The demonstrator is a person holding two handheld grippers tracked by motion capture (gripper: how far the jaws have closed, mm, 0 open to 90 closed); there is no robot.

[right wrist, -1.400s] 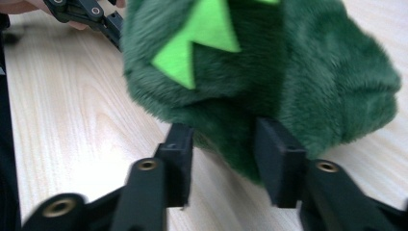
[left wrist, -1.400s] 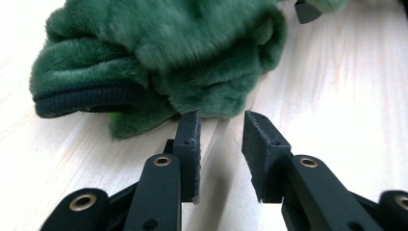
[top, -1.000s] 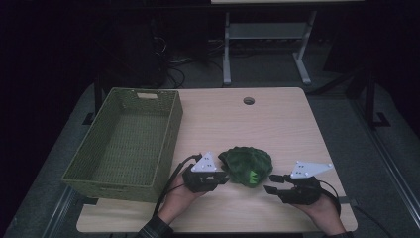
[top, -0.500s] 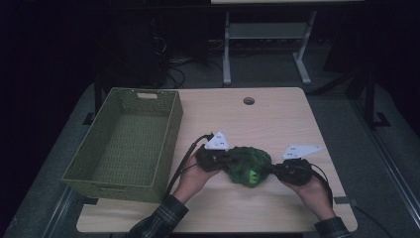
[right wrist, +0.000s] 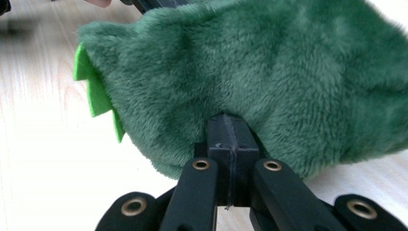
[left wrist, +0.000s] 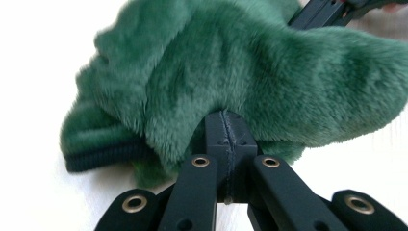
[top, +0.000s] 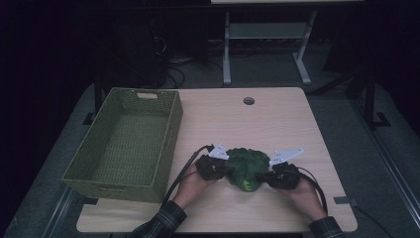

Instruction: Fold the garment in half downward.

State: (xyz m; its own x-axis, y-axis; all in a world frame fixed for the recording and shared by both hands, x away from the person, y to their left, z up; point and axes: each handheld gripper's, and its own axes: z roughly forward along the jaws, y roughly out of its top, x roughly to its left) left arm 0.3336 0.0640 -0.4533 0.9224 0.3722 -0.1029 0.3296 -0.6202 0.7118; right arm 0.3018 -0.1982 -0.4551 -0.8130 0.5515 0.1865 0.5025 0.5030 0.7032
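Note:
A dark green plush toy (top: 247,164) with a bright green jagged felt trim lies on the wooden table near its front edge. My left gripper (top: 229,169) is at the toy's left side, and my right gripper (top: 261,177) is at its right side. In the left gripper view the jaws of my left gripper (left wrist: 226,120) are pressed together with their tips buried in the plush fur (left wrist: 216,62). My right gripper (right wrist: 228,122) shows the same, its jaws shut on the fur (right wrist: 269,72) beside the felt trim (right wrist: 94,91).
A green woven basket (top: 171,134) stands on the left part of the table (top: 237,124), empty inside. A round cable hole (top: 248,101) sits near the table's far edge. Cables trail from both grippers toward the front edge.
Both grippers moved inward from beside the toy onto its two sides, and their jaws closed on the fur. The toy itself has hardly shifted.

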